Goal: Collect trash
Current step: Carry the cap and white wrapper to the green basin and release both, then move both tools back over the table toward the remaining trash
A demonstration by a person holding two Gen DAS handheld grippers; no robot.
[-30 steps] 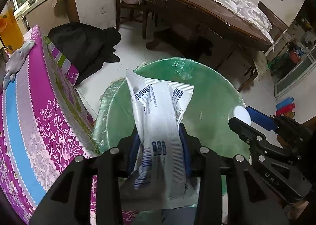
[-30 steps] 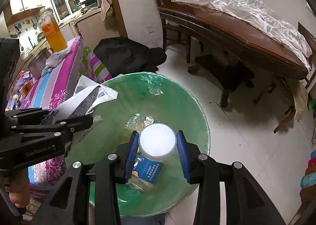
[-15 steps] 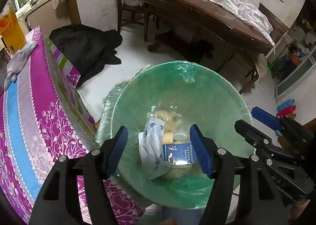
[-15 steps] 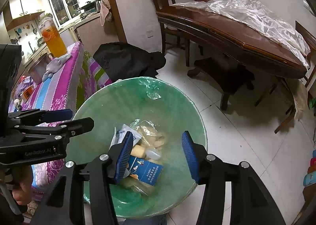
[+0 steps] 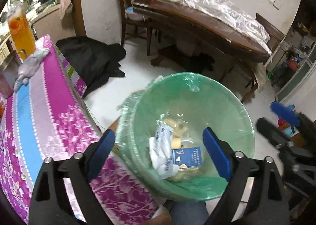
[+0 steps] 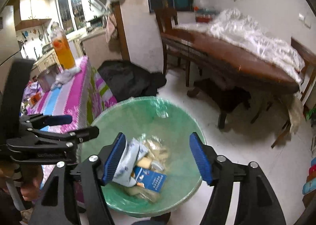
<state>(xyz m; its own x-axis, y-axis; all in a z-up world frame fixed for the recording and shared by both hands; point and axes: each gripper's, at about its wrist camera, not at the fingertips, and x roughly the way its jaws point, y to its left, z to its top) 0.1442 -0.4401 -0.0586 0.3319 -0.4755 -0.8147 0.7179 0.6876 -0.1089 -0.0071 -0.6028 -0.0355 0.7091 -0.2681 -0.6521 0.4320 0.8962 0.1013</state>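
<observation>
Trash lies in the green-lined bin (image 5: 227,106) beside the purple-clothed table (image 5: 49,110): one white wrapper (image 5: 161,157) (long axis running toward the far rim), one blue box (image 5: 187,155). Left gripper (image 5: 161,152) and right gripper (image 6: 158,160), both empty, are spreading their jaws above it

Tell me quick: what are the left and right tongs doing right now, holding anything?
Left tongs: opening, nothing between them; wrapper lies in the bin.
Right tongs: opening, empty, over the same bin.
</observation>
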